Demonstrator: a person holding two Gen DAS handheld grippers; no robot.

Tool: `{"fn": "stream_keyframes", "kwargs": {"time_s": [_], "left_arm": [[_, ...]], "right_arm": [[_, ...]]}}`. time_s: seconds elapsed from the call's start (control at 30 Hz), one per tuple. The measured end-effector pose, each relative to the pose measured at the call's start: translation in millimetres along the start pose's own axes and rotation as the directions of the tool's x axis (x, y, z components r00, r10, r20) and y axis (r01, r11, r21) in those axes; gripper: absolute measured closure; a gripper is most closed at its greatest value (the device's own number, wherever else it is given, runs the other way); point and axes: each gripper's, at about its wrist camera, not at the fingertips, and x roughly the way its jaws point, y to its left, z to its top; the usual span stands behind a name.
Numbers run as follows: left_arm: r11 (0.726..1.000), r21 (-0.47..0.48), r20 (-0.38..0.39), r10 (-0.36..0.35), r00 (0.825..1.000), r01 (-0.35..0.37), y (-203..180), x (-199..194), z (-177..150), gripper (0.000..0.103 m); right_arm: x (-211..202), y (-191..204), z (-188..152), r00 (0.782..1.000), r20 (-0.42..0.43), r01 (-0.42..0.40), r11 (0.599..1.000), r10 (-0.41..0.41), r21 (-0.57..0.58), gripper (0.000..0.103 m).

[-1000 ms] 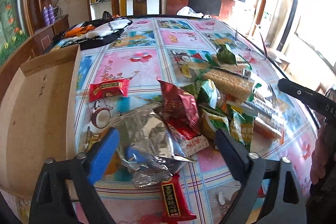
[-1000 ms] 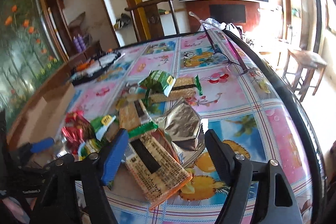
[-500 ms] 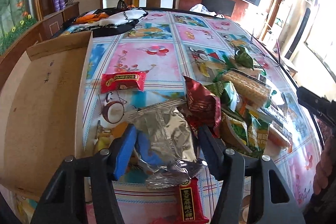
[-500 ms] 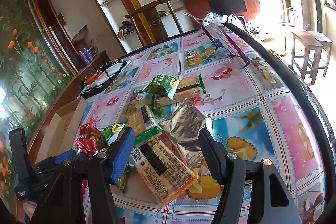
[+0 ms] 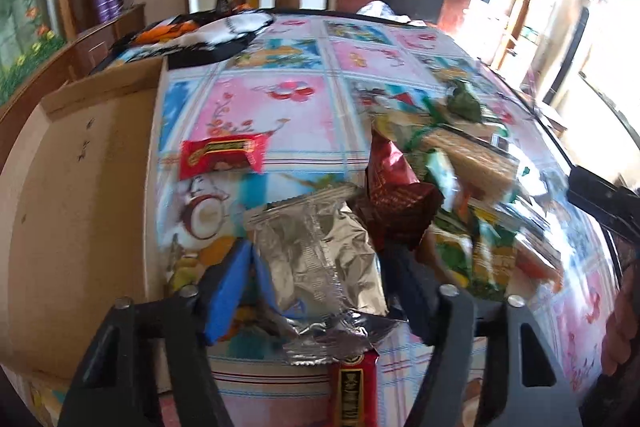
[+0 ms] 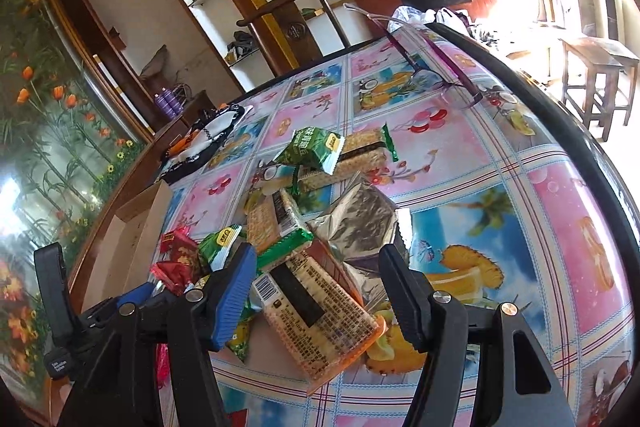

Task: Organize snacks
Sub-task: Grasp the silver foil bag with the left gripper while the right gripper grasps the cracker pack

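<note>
Left gripper sits low over the table with a crinkled silver packet between its blue and black fingers, and the jaws are easing apart, so the pads look slack on the foil rather than biting. That packet lies with its long axis running away from the camera, sealed end nearest, just beside the cardboard box on the left. Right gripper hangs about half open over a cracker pack, pads either side but clear of it; the pack's long axis slants from upper left toward the near right corner. Beyond both, the snack pile sprawls across the patterned tablecloth. My read: re-close squarely across the foil packet's narrow width, lift it clear of the red wrapper touching it, then swing toward the box.
</note>
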Motion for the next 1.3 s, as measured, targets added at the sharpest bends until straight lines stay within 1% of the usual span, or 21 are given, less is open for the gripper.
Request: {"fn": "stream_keyframes", "kwargs": {"time_s": [0.07,0.13,0.2,0.23,0.37,0.5,0.53,0.6,0.63,0.73,0.8,0.83,0.87,0.93,1.0,1.03,1.07,1.1,1.13,1.2,1.3], "left_arm": [[1.000,0.021,0.005,-0.001,1.000,0.001,-3.3,-0.5,-0.9,0.037],[0.999,0.033,0.008,0.010,1.000,-0.010,-5.2,0.3,-1.1,0.037],[1.000,0.020,-0.001,0.016,1.000,-0.016,-2.7,2.6,-0.3,0.036],[1.000,0.008,-0.008,0.019,1.000,-0.019,0.1,4.4,0.4,0.031],[0.999,0.005,-0.016,0.040,0.999,-0.040,4.7,8.4,4.1,0.019],[0.999,0.003,-0.014,0.046,0.999,-0.046,7.2,7.3,2.8,0.018],[0.999,0.002,-0.012,0.045,0.999,-0.045,7.5,6.4,1.9,0.019],[0.999,0.006,-0.007,0.036,0.999,-0.036,8.1,3.9,0.2,0.029],[0.999,0.003,-0.004,0.033,0.999,-0.033,9.1,3.0,-0.3,0.040],[0.995,0.022,-0.006,0.098,0.995,-0.098,9.7,5.0,-0.9,0.044],[0.996,0.018,-0.006,0.093,0.996,-0.093,10.2,4.4,-1.0,0.044],[0.995,0.022,-0.009,0.094,0.996,-0.094,9.5,5.4,-0.6,0.040],[0.994,0.030,-0.014,0.101,0.995,-0.101,7.6,7.0,-0.5,0.032],[0.990,0.055,-0.025,0.130,0.991,-0.129,2.5,12.1,-1.0,0.026],[0.986,0.082,-0.032,0.146,0.989,-0.143,-1.9,16.2,-1.7,0.026],[0.985,0.091,-0.033,0.150,0.988,-0.146,-3.2,17.1,-2.4,0.029],[0.985,0.095,-0.030,0.145,0.989,-0.141,-3.6,16.8,-3.0,0.039],[0.986,0.093,-0.022,0.139,0.990,-0.136,-3.1,15.0,-3.1,0.045],[0.985,0.099,-0.020,0.145,0.989,-0.142,-3.4,15.2,-3.3,0.046],[0.985,0.100,-0.014,0.145,0.989,-0.143,-3.5,13.3,-4.4,0.046],[0.990,0.087,-0.001,0.114,0.994,-0.113,-2.0,7.9,-4.0,0.046]], "right_arm": [[1.5,1.0,-0.2,1.000,-0.010,-0.010,1.000,0.009,-0.001,0.035],[6.8,4.2,-1.9,0.998,-0.045,-0.049,0.999,0.049,-0.013,0.035],[12.6,8.3,-5.2,0.993,-0.082,-0.088,0.996,0.085,-0.026,0.035],[16.2,12.0,-7.5,0.990,-0.102,-0.098,0.994,0.093,-0.045,0.035],[26.7,17.2,-12.9,0.989,-0.138,-0.065,0.994,0.052,-0.087,0.036],[26.8,14.9,-12.7,0.992,-0.122,-0.022,0.995,0.010,-0.094,0.036],[26.7,13.6,-12.8,0.993,-0.120,0.003,0.995,-0.014,-0.095,0.036],[29.9,10.1,-12.5,0.990,-0.139,0.005,0.996,-0.017,-0.086,0.036],[33.0,10.1,-13.1,0.988,-0.157,-0.002,0.996,-0.012,-0.088,0.035],[41.7,19.4,-19.8,0.978,-0.208,-0.008,0.988,-0.025,-0.153,0.035],[44.6,29.3,-25.9,0.973,-0.229,-0.020,0.977,-0.029,-0.210,0.036],[45.7,33.0,-28.5,0.972,-0.230,-0.010,0.972,-0.045,-0.235,0.036],[46.0,35.1,-29.7,0.973,-0.223,0.005,0.967,-0.064,-0.256,0.036],[46.2,37.2,-31.8,0.973,-0.207,0.040,0.957,-0.102,-0.286,0.036],[46.8,41.1,-34.3,0.972,-0.200,0.057,0.947,-0.126,-0.316,0.036],[47.3,43.6,-36.3,0.971,-0.193,0.070,0.939,-0.142,-0.336,0.036],[48.4,47.2,-38.2,0.969,-0.183,0.088,0.929,-0.163,-0.361,0.036],[49.7,50.7,-40.6,0.967,-0.172,0.107,0.915,-0.186,-0.389,0.036],[50.9,53.8,-43.4,0.965,-0.158,0.128,0.901,-0.210,-0.415,0.042],[50.6,57.5,-46.4,0.963,-0.138,0.148,0.884,-0.231,-0.444,0.045],[46.9,54.3,-44.2,0.967,-0.133,0.141,0.894,-0.216,-0.426,0.046]]}}
